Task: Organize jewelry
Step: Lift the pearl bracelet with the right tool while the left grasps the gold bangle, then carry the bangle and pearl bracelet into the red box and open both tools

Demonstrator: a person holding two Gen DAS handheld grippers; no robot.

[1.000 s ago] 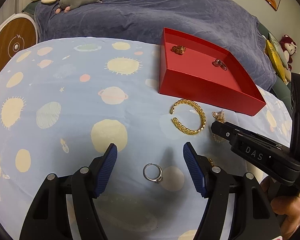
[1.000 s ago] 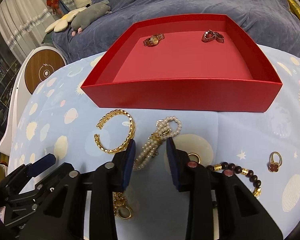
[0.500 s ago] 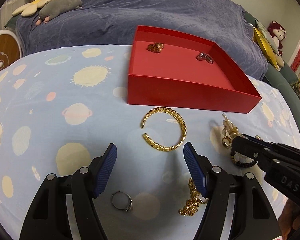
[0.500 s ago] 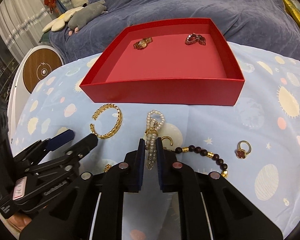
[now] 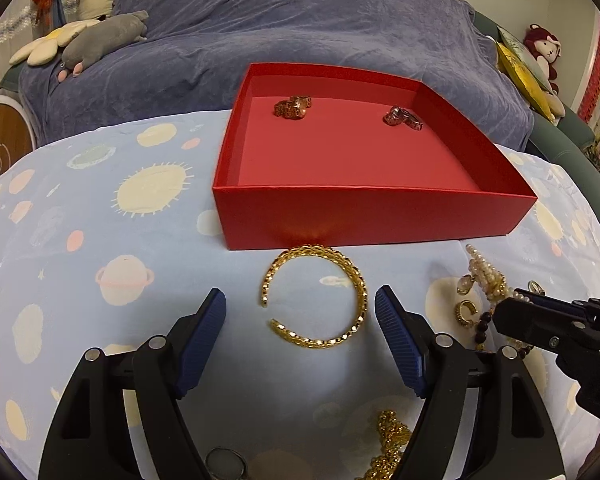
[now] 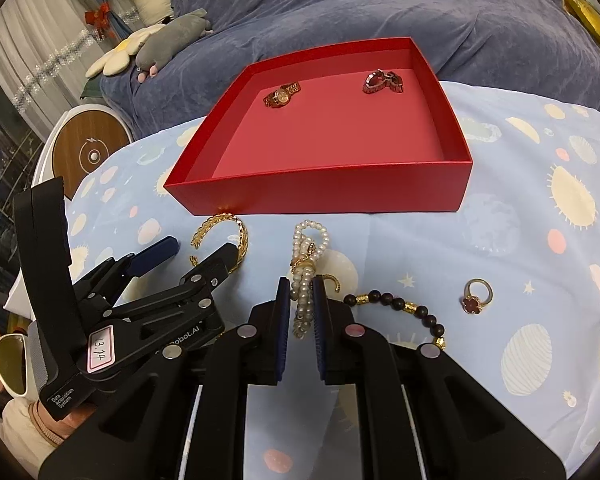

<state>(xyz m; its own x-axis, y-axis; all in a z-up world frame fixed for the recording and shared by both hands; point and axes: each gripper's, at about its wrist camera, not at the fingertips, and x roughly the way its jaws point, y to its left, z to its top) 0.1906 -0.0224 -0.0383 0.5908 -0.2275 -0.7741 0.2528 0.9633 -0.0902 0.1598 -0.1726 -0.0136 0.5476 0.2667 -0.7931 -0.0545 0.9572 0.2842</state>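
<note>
My right tongs [image 6: 301,312] pinch the pearl bracelet [image 6: 306,264], which lies on the bench [image 6: 500,248] just in front of the red box [image 6: 320,194]. My left tongs [image 5: 300,332] gape wide around the gold cuff [image 5: 320,292], nearer that box's front wall. Two watches [image 6: 282,94] sit at the box's far side.

two watches [image 6: 282,95] lie at the back of the box [image 6: 324,200]. before it on the table [image 6: 500,216], the bangle [image 5: 316,296] lies left of the pearl bracelet [image 6: 306,256].

Left tongs [image 5: 300,332] spread wide; right tongs [image 6: 301,308] pinched.
</note>
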